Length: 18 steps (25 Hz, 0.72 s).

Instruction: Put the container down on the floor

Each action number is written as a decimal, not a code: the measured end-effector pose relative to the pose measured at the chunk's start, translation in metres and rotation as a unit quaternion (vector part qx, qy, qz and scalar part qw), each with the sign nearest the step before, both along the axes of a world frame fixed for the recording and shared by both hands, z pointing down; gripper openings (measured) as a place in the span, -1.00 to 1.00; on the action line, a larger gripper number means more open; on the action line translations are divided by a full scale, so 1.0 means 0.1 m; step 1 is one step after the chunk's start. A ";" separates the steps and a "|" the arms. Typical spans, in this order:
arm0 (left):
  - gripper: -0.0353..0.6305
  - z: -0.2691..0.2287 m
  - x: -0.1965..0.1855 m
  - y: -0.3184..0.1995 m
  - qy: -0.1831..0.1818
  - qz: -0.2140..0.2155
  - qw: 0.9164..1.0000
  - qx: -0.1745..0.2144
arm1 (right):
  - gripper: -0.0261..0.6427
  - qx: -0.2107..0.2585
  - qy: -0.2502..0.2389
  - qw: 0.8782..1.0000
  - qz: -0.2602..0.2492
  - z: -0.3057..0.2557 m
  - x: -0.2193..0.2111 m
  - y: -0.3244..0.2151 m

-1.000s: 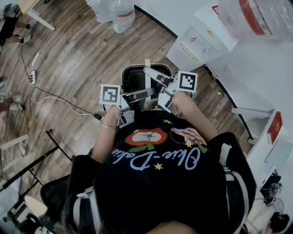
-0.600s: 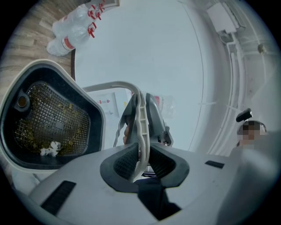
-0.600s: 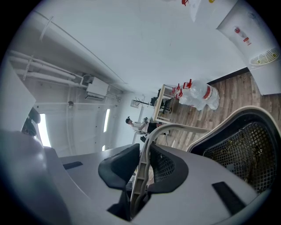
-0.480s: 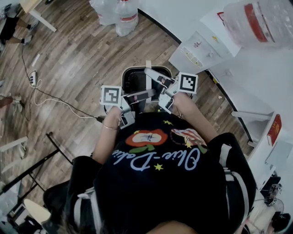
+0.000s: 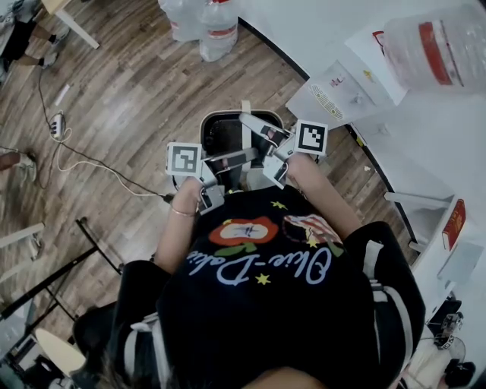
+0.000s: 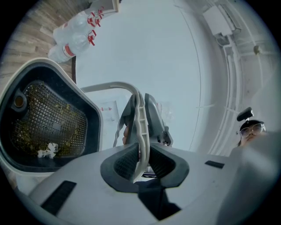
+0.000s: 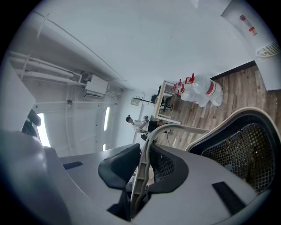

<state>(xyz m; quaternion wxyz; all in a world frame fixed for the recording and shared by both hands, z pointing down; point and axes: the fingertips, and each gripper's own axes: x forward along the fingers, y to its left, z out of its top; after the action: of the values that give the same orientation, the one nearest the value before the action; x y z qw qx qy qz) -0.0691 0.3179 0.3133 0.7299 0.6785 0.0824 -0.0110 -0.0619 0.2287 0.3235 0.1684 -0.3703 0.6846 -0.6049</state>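
The container [image 5: 225, 135] is a dark bin with a pale rim and a mesh basket inside, and it hangs above the wooden floor just in front of the person. Its thin white handle [image 5: 244, 140] arches over it. My left gripper [image 5: 241, 157] reaches in from the left and is shut on the handle [image 6: 139, 132]; the bin [image 6: 48, 114] shows to that view's left. My right gripper [image 5: 252, 123] comes from the right and is shut on the same handle [image 7: 141, 176], with the bin [image 7: 239, 147] at the right of its view.
Large water bottles [image 5: 203, 21] lie on the floor at the back. A white water dispenser [image 5: 338, 93] with a jug [image 5: 444, 45] stands at the right by the wall. A power strip with cable [image 5: 57, 125] and black stand legs [image 5: 64, 262] lie left.
Both grippers keep their hold on the handle. The floor and the dispenser have drifted slightly in the head view; the container stays in nearly the same spot.
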 end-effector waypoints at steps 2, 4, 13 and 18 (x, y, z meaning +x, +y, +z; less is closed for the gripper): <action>-0.71 0.04 -0.04 -0.08 -0.001 -0.004 1.000 -0.004 | -0.77 -0.003 0.002 1.000 -0.005 0.05 -0.04 -0.08; -0.71 0.10 -0.04 -0.15 -0.007 -0.008 1.000 -0.005 | -0.77 -0.006 0.001 1.000 -0.009 0.09 -0.05 -0.15; -0.71 0.20 0.08 -0.56 -0.012 -0.022 1.000 -0.006 | -0.77 -0.011 -0.015 1.000 -0.020 0.22 0.04 -0.55; -0.71 0.29 0.25 -0.85 -0.020 -0.028 0.999 0.003 | -0.77 -0.007 -0.011 1.000 -0.024 0.27 0.22 -0.84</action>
<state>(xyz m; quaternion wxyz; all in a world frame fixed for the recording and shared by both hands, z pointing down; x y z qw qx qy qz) -0.0446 0.2332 0.3427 0.7290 0.6826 0.0483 -0.0178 -0.0401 0.1450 0.3508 0.1587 -0.3478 0.6876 -0.6173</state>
